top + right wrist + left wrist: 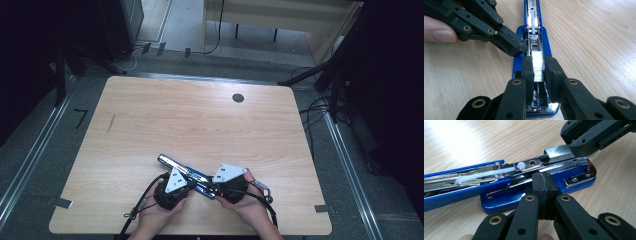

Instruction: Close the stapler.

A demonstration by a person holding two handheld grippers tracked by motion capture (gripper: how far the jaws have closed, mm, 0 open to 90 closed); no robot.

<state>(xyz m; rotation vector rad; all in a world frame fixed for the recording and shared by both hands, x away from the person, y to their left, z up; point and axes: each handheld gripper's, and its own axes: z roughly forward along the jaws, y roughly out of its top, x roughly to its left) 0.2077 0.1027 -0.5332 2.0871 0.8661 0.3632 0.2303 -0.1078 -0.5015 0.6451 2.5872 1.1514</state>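
Pale wood table point(200, 120), blue stapler point(175, 167) lying opened flat near its front edge.

Right gripper point(539, 66) clamps a strip of staples point(538, 65) over the magazine channel; left gripper point(545, 187), jaws shut and empty, braces the stapler's rail beside it. Loading step: next, lower the strip squarely into the channel and release.

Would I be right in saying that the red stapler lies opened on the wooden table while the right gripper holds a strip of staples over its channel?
Not quite: the stapler is blue, not red, as the right gripper view shows. It does lie opened on the wooden table, and the right gripper holds the strip of staples over its channel.
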